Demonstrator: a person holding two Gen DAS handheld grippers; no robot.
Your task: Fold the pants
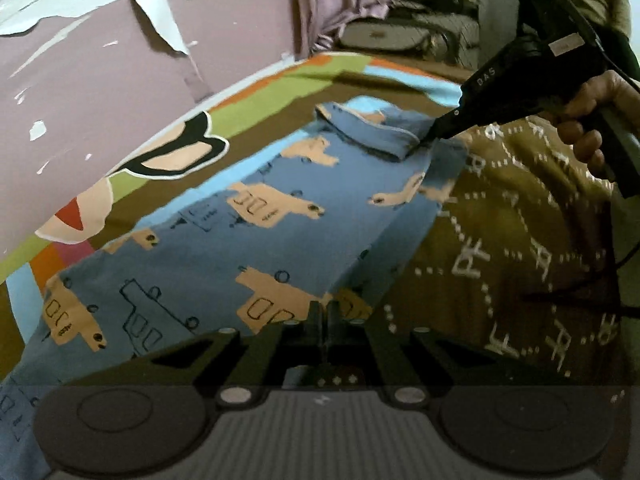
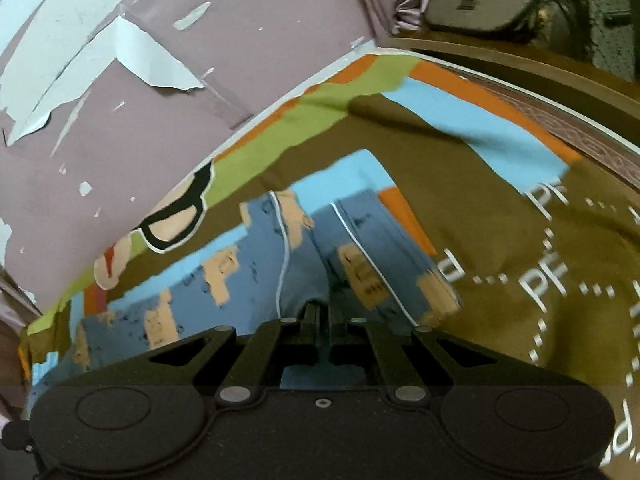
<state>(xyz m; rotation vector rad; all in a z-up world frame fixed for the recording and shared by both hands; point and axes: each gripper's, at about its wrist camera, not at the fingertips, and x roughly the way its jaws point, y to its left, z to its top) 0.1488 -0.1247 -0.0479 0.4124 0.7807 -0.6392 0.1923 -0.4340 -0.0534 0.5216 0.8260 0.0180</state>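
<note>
Left fingers (image 1: 325, 312), left wrist view: pressed together on the near edge of the pants (image 1: 248, 248), a pinch of blue cloth seemingly caught between the tips.
Right gripper (image 1: 430, 136), same view: its tips are closed on the far corner of the pants, where the cloth has curled into a small flap; a hand (image 1: 592, 120) holds its grip.
Pants, relative to left fingers: they spread ahead and to the left of the tips, lying on the bedsheet (image 1: 520, 220), which is brown with white letters on the right.
Right fingers (image 2: 324, 314), right wrist view: shut, with the pants (image 2: 256, 264) bunched right at the tips; both legs run away ahead of them, white piping along the seams.
Step in hand: judged as a two-handed pinch of one long side, ready to carry it over into a fold.
Next move calls for: both hands lifting and travelling together so the edge stays taut, then laying it square on the opposite side.
Look of the pants: soft blue fabric printed with tan animals and outline vehicles, mostly flat, blurred in the right view.
Risk: a thin pinch may slip.
</note>
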